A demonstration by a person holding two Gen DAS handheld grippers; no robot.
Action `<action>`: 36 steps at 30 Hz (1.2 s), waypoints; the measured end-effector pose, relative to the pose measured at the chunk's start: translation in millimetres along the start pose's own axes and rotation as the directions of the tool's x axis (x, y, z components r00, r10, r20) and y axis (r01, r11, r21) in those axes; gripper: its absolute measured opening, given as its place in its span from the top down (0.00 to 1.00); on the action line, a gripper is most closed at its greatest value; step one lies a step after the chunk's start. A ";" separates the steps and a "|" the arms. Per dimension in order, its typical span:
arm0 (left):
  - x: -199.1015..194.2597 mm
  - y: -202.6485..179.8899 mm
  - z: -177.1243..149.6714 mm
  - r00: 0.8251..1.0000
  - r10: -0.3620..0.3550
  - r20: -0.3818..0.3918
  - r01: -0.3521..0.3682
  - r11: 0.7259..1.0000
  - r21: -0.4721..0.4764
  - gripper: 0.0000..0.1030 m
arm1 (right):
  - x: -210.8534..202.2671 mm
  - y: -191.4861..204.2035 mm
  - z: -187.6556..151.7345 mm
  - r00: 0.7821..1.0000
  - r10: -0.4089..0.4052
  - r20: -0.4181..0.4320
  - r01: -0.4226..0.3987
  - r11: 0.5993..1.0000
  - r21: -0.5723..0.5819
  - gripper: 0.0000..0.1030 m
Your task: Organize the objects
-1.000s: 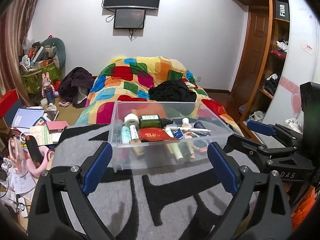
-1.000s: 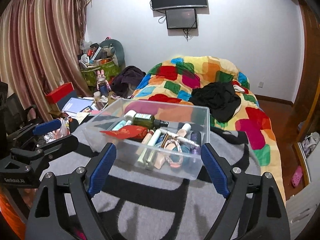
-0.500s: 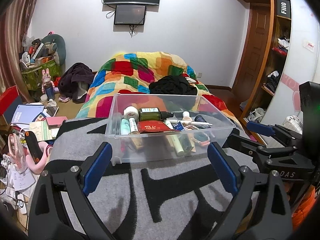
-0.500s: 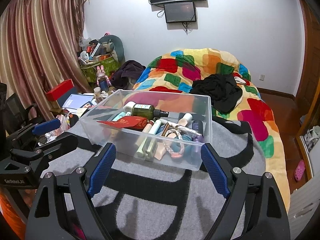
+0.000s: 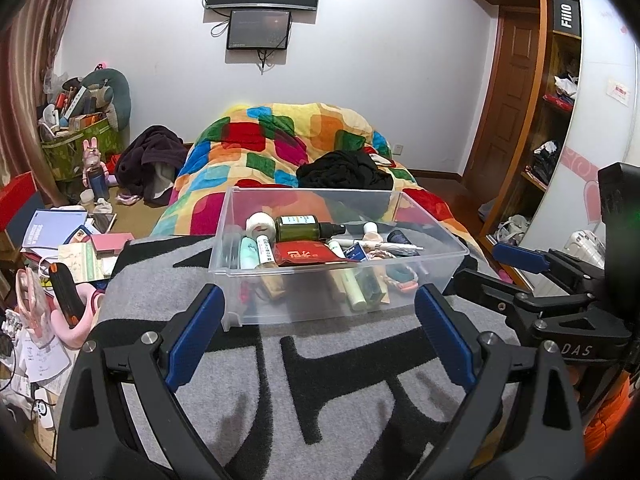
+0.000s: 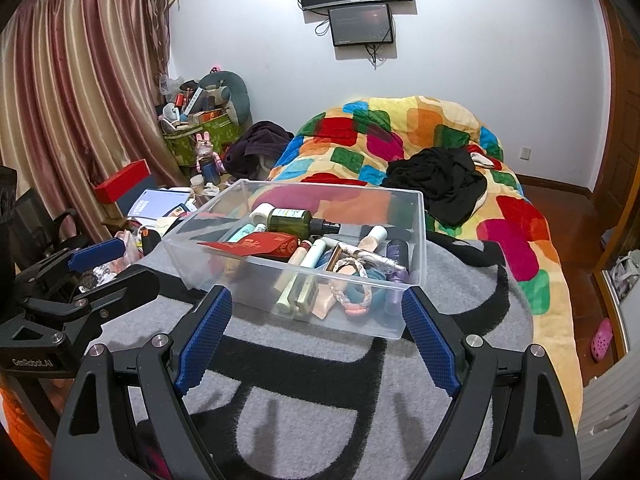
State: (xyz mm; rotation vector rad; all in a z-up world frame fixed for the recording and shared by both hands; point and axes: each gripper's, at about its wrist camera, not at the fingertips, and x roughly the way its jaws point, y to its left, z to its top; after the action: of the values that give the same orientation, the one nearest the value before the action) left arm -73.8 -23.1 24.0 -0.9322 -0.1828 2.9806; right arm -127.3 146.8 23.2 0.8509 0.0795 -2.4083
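Observation:
A clear plastic bin [image 5: 304, 304] sits on a grey and black blanket [image 5: 248, 392]; it also shows in the right wrist view [image 6: 320, 316]. It holds a dark green spray bottle [image 5: 304, 228], a red packet [image 5: 304, 254], a white jar [image 5: 260, 225], several tubes and a braided band [image 6: 352, 276]. My left gripper [image 5: 320, 340] is open and empty, just short of the bin's near wall. My right gripper [image 6: 318, 340] is open and empty, in front of the bin's near right corner. Each gripper shows in the other's view, the right one [image 5: 532, 280] and the left one [image 6: 92, 276].
A bed with a patchwork quilt [image 5: 280, 152] and black clothing [image 5: 344, 172] lies behind the bin. Books, boxes and clutter [image 5: 60, 240] crowd the floor at left. A wardrobe with shelves [image 5: 552, 120] stands at right. Curtains [image 6: 80, 100] hang at far left.
Both grippers have moved closer to the bin and tilted down a little, so the bin looks larger and lower. Both stay open. The bin's contents have not moved.

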 end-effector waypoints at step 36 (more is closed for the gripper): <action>-0.8 -1.9 2.2 1.000 -0.021 -0.015 0.021 1.000 -0.008 0.06 | 0.4 6.3 -2.7 1.000 0.002 -0.003 -0.002 1.000 0.002 0.16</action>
State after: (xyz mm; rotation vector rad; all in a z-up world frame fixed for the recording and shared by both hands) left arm -74.4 -21.5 26.5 -0.9470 -0.2035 2.9555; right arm -122.6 142.0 21.7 0.8554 0.0772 -2.4061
